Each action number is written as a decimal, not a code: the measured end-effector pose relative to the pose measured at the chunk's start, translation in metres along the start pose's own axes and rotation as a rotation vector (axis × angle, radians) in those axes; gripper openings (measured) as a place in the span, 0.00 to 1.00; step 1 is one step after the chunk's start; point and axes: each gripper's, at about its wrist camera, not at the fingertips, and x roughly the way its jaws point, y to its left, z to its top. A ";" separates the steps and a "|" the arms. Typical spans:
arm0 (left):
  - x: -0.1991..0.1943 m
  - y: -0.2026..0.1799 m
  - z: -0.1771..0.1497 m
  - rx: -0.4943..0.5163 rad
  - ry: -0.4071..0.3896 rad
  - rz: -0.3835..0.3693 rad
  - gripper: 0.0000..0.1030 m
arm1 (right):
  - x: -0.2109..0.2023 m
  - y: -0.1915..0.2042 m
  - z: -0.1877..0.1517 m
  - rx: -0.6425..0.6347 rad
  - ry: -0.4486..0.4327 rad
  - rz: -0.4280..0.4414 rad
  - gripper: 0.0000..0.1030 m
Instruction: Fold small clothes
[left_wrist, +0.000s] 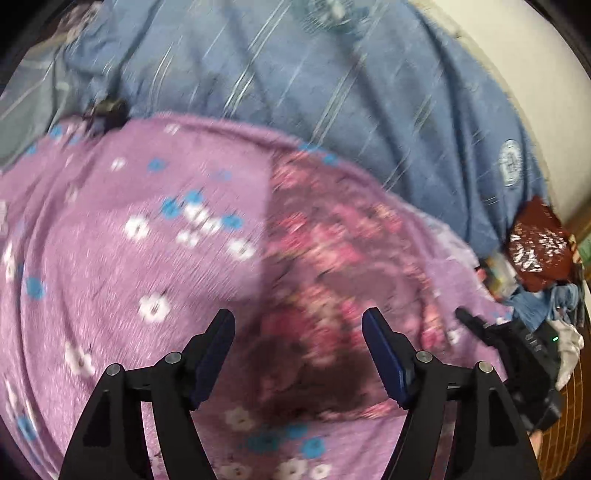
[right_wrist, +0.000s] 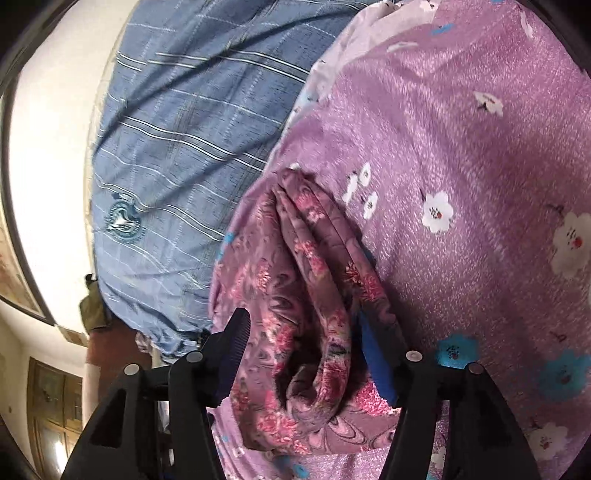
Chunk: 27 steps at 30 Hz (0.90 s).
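A small mauve garment with pink flowers (left_wrist: 325, 266) lies on a purple flowered blanket (left_wrist: 122, 206). The left wrist view is blurred by motion. My left gripper (left_wrist: 298, 326) is open and empty just above the garment's near part. In the right wrist view the garment (right_wrist: 295, 295) is bunched into folds between the fingers of my right gripper (right_wrist: 301, 328), which is open around it; its right fingertip is partly hidden by the cloth. The right gripper also shows in the left wrist view (left_wrist: 476, 328) at the garment's right side.
A blue plaid sheet (left_wrist: 332, 81) (right_wrist: 177, 140) covers the bed beyond the purple blanket (right_wrist: 461, 184). A dark red cloth (left_wrist: 539, 240) and other clutter lie at the bed's right edge. A white wall (right_wrist: 48, 166) and a wooden cabinet (right_wrist: 55, 406) are on the left.
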 end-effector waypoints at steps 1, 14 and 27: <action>0.005 0.000 0.000 0.000 0.014 0.012 0.69 | 0.005 0.005 -0.003 -0.024 0.012 -0.007 0.62; 0.015 -0.012 -0.004 0.021 0.028 0.028 0.68 | -0.018 0.045 -0.018 -0.356 -0.140 -0.137 0.09; 0.029 -0.028 -0.007 0.114 0.091 0.120 0.69 | -0.029 0.005 0.003 -0.176 -0.060 -0.202 0.30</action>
